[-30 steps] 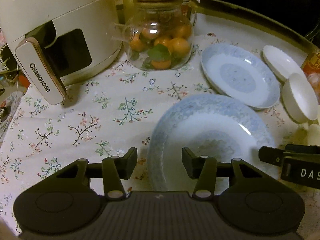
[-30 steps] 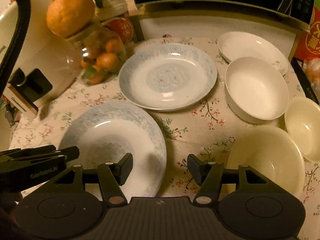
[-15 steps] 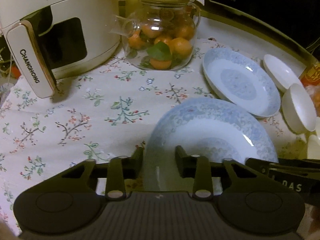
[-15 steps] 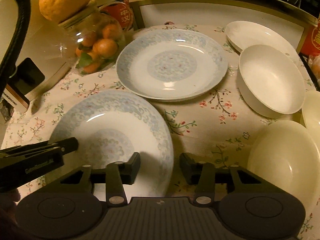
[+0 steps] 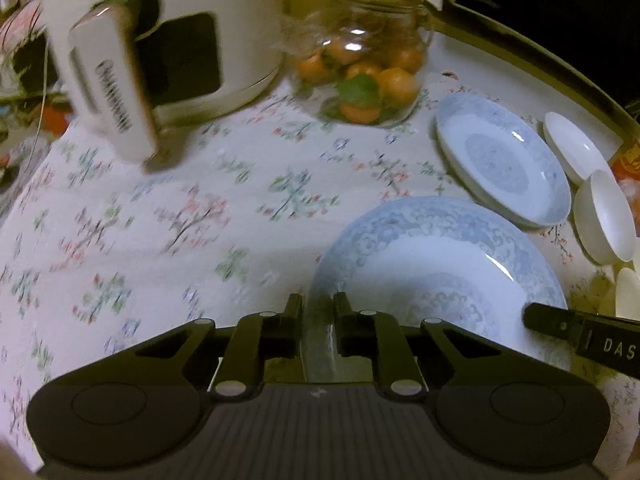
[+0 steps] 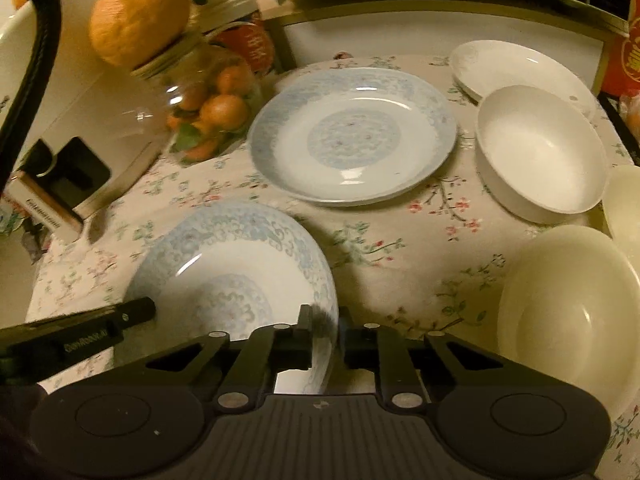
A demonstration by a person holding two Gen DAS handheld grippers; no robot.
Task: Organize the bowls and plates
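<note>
- Air fryer (image 5: pixel 160 60), cream body with a dark window, stands at 10 o'clock on the floral tablecloth (image 5: pixel 168 248); not part of the job.
- Glass jar (image 5: pixel 360 76) of small oranges at 12 o'clock, just beside the fryer. Judged breakable; keep the lift path off it.
- Left gripper (image 5: pixel 318 316): jaws closing, the near plate's left rim between the pads, seemingly already pinched.
- Near plate (image 6: pixel 236 264), blue-patterned, sits at 6 o'clock on the cloth, closest to the person. Judged stiff glazed ceramic: fairly heavy, slick, chips if knocked. The rim is the only hold available; a two-sided grip looks right for it.
- Right gripper (image 6: pixel 324 332): jaws closing on the same plate's right rim, pads at or on the edge.
- Second blue plate (image 6: pixel 352 136) at 12 o'clock from the near one, well apart; the likely stacking base, being a matching pattern.
- White bowl (image 6: pixel 540 152) at 2 o'clock, with a white plate (image 6: pixel 516 64) behind it, rims close.
- Cream bowl (image 6: pixel 568 316) at 4 o'clock, near the right gripper. Deeper wall, judged lighter.
</note>
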